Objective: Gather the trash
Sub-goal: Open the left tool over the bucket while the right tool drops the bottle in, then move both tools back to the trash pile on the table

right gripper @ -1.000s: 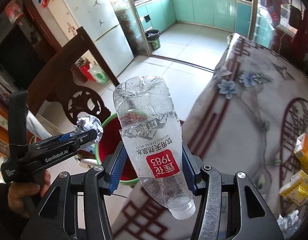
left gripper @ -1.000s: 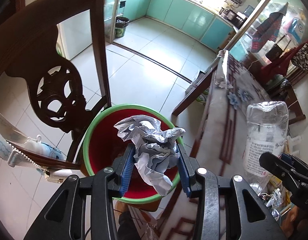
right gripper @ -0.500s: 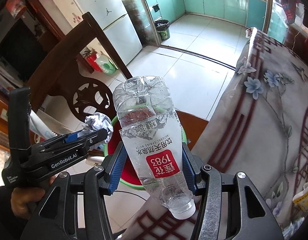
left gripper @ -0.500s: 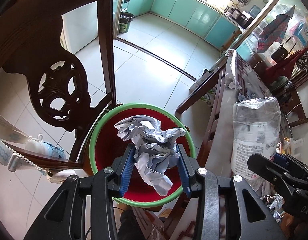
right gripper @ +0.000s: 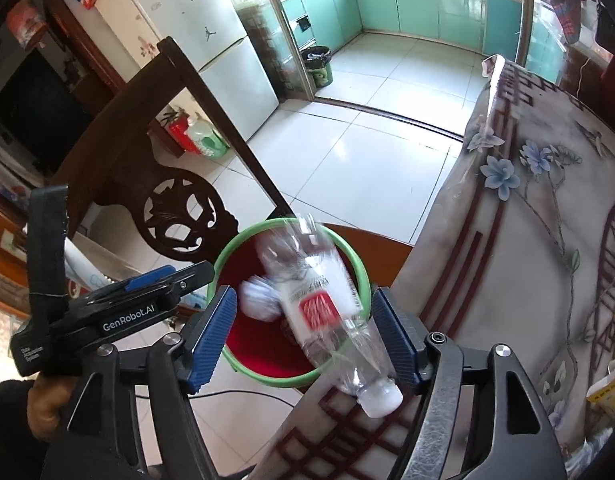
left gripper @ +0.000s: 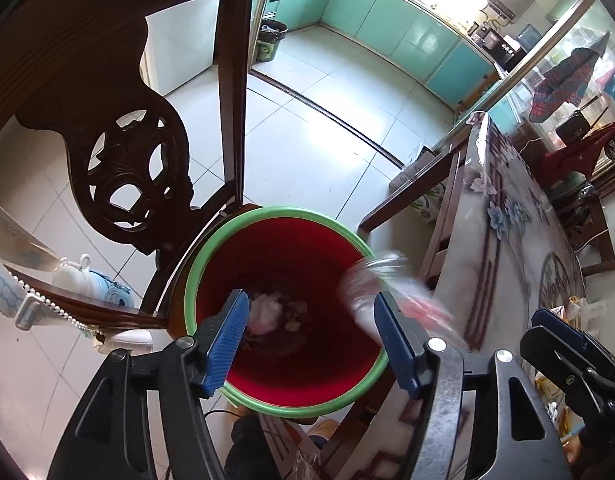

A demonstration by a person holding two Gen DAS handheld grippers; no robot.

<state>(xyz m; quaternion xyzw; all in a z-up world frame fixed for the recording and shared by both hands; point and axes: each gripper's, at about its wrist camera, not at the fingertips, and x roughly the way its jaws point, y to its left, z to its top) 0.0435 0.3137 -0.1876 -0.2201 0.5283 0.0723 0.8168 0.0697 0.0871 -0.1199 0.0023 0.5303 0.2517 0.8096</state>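
Dropping into the red bin [right gripper: 267, 364] at lower centre are the crumpled paper [right gripper: 259, 300] and plastic bottle [right gripper: 315, 304], both jaw pairs opening with nothing pressed; yellow packets [right gripper: 611, 384] at right edge remain uncollected.

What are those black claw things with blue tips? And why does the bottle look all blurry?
Those claws are two grabbers that a person holds, one in each hand. Each grabber has a camera on it looking along its fingers, so you get two pictures. The left gripper and the right gripper are both opening over a red bin with a green rim, beside a table. The paper ball is dropping into the bin. The bottle looks blurry because it is falling too. Nothing is held now; both pieces of trash have been let go.
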